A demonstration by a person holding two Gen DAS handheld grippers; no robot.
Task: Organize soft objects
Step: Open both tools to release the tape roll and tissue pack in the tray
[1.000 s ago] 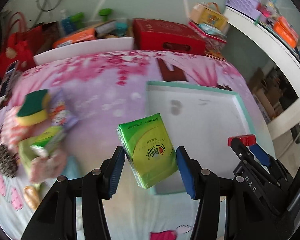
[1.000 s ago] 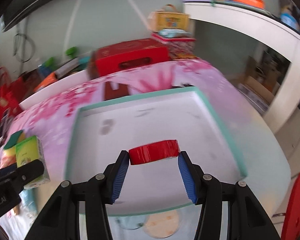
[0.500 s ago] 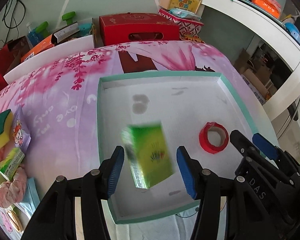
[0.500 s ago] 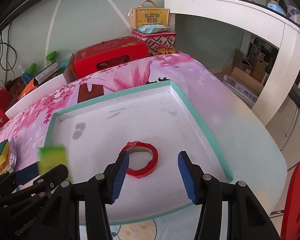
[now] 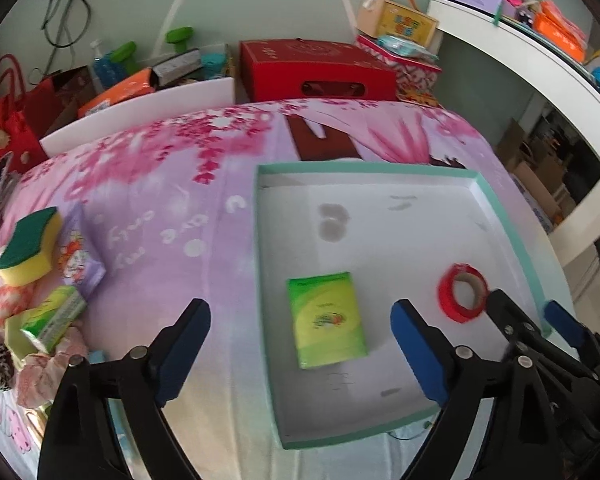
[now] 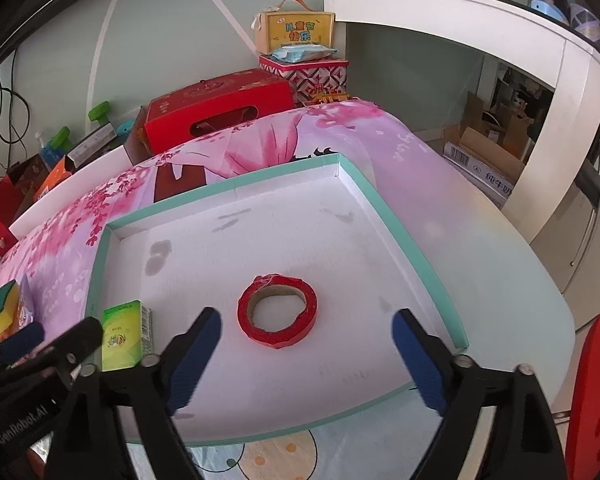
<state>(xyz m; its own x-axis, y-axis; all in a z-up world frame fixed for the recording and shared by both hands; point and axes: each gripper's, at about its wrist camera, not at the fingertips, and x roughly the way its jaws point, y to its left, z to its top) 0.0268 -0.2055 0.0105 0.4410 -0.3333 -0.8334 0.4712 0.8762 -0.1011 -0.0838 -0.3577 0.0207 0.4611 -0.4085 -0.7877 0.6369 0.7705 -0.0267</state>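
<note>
A shallow white tray with a teal rim (image 5: pixel 496 196) (image 6: pixel 400 224) lies on the pink floral tablecloth. A green tissue pack (image 5: pixel 326 318) (image 6: pixel 122 334) lies flat inside it near the left wall. A red tape roll (image 5: pixel 462 296) (image 6: pixel 278 316) lies flat in the tray to its right. My left gripper (image 5: pixel 300 348) is open and empty, just short of the tissue pack. My right gripper (image 6: pixel 306 354) is open and empty, just short of the tape roll. The right gripper's fingers (image 5: pixel 512 320) show beside the roll in the left wrist view.
A pile of soft items lies at the table's left: a green-and-yellow sponge (image 5: pixel 30 246), a purple packet (image 5: pixel 78 256), another green tissue pack (image 5: pixel 54 318), pink cloth (image 5: pixel 40 376). A red box (image 5: pixel 316 70) and clutter stand behind the table. A white desk (image 6: pixel 540 40) is at right.
The left gripper let go of the green tissue pack, which dropped flat into the tray. The right gripper let go of the red tape roll, which now lies flat. Both jaws opened wider.
</note>
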